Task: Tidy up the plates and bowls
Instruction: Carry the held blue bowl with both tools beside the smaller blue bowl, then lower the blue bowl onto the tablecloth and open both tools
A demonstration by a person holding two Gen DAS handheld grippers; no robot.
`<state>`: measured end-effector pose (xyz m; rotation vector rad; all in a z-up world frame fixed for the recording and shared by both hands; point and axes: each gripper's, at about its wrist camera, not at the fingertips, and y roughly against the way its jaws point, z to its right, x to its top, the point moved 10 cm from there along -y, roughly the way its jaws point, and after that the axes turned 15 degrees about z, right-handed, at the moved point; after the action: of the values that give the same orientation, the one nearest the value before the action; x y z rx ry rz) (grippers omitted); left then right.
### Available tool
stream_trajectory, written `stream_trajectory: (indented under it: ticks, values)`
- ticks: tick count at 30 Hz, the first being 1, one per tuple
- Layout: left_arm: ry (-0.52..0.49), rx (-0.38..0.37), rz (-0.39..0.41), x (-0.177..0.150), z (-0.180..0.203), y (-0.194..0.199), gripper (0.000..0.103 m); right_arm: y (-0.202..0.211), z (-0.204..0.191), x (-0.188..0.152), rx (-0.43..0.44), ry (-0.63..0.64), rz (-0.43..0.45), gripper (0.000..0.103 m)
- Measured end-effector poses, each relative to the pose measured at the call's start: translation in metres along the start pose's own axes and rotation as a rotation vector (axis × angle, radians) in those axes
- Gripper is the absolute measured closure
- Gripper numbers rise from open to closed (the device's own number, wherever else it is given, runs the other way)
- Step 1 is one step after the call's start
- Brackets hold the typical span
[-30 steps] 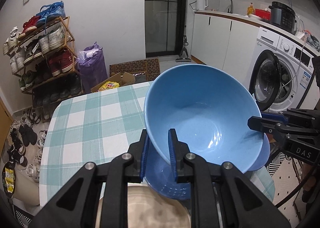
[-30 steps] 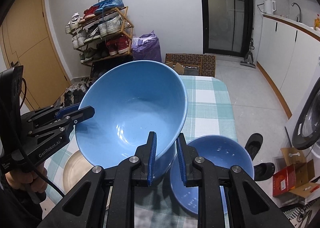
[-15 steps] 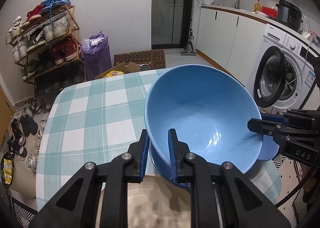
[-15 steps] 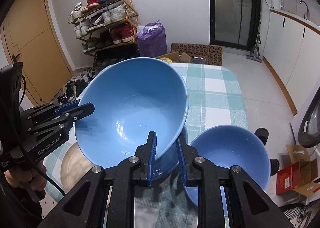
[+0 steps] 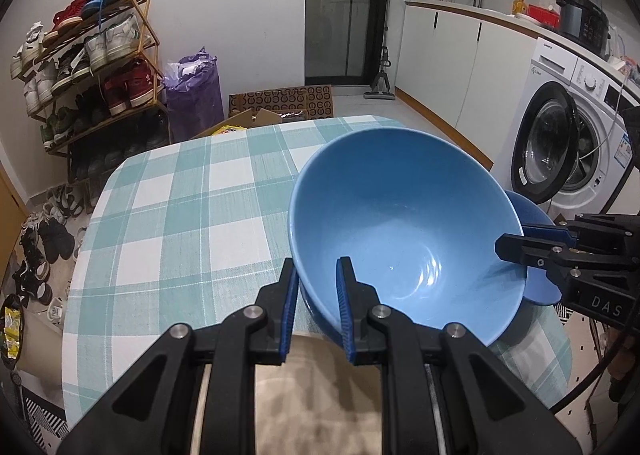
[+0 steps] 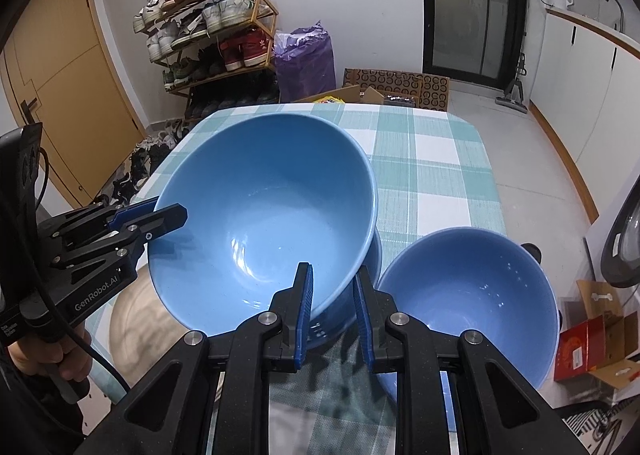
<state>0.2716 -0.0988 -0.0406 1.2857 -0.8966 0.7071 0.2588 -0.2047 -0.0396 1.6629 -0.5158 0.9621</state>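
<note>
Large glossy blue bowl point(image 6: 264, 215) held tilted over second blue bowl point(image 6: 352, 315) on checked tabletop point(image 5: 180, 215). Left claw point(image 5: 316, 311) and right claw point(image 6: 334, 315) each clamp its rim. We level it, lower evenly, nest, then release both.

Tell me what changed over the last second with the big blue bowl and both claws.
The large blue bowl, pinched at its rim by the left claw and right claw, has come down onto the blue bowl under it, nearly nesting. Both grips stayed shut; the second blue bowl and beige plate stayed put.
</note>
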Motion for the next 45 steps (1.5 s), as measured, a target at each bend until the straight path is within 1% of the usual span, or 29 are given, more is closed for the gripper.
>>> stream_trajectory:
  ticks: [14,24,36,38,42,45]
  values:
    - [-0.018,0.016,-0.058,-0.029,0.000,-0.017,0.086,-0.023,0.000,-0.018,-0.021,0.025,-0.042,0.083]
    - [-0.026,0.014,-0.083,-0.039,0.002,-0.026,0.086,-0.030,0.006,-0.026,-0.050,0.047,-0.055,0.083]
    - [-0.066,0.041,-0.087,-0.043,0.003,-0.033,0.086,-0.033,0.005,-0.033,-0.076,0.079,-0.065,0.083]
    - [-0.065,0.039,-0.088,-0.044,0.003,-0.034,0.084,-0.033,0.006,-0.034,-0.077,0.080,-0.067,0.082]
    - [-0.074,0.038,-0.092,-0.045,0.005,-0.034,0.076,-0.032,0.005,-0.035,-0.086,0.096,-0.066,0.081]
    - [-0.077,0.036,-0.091,-0.045,0.007,-0.033,0.073,-0.031,0.006,-0.035,-0.094,0.114,-0.067,0.080]
